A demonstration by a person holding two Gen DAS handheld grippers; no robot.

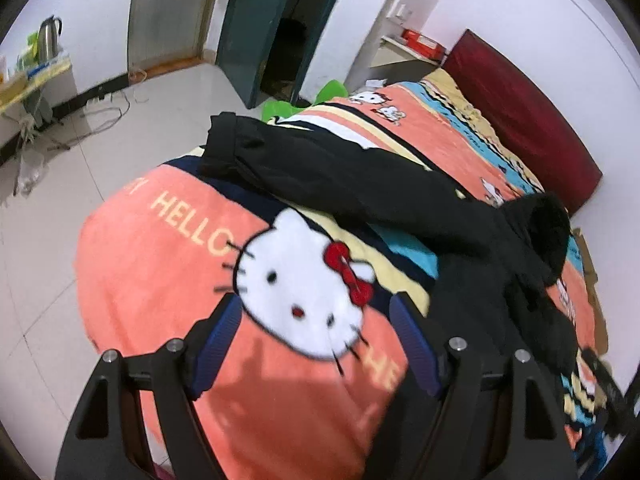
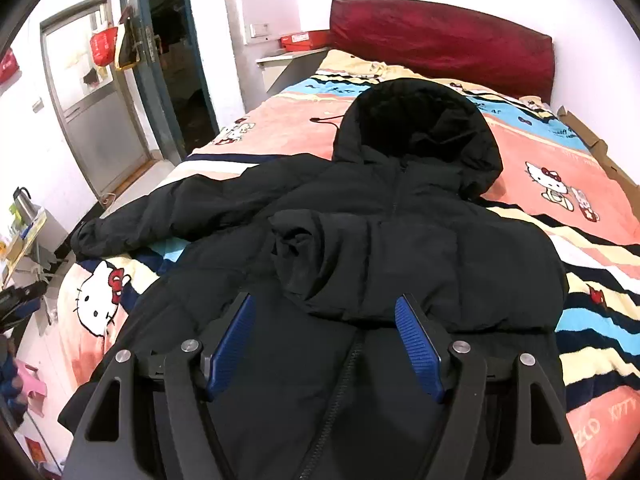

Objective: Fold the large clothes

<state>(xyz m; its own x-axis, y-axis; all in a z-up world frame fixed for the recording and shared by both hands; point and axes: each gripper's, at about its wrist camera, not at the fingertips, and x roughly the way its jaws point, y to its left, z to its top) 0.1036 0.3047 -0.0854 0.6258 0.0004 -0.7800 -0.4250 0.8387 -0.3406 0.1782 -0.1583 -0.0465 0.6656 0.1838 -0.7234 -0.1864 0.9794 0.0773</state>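
A black hooded puffer jacket [image 2: 400,248] lies front up on the bed, hood [image 2: 420,128] toward the headboard. Its right sleeve [image 2: 360,248] is folded across the chest; its left sleeve [image 2: 192,208] stretches out flat toward the bed's left edge. My right gripper [image 2: 324,312] is open and empty just above the jacket's front, near the zipper. In the left wrist view the outstretched sleeve [image 1: 320,168] lies ahead across the blanket. My left gripper [image 1: 316,312] is open and empty over the Hello Kitty face, short of the sleeve.
The bed is covered by a pink striped Hello Kitty blanket [image 1: 160,280] with a dark red headboard [image 2: 440,36]. Tiled floor [image 1: 100,140], cables, a side table with a kettle [image 1: 50,36] and an open doorway [image 1: 288,28] lie to the left. Cardboard [image 2: 600,152] lines the bed's right edge.
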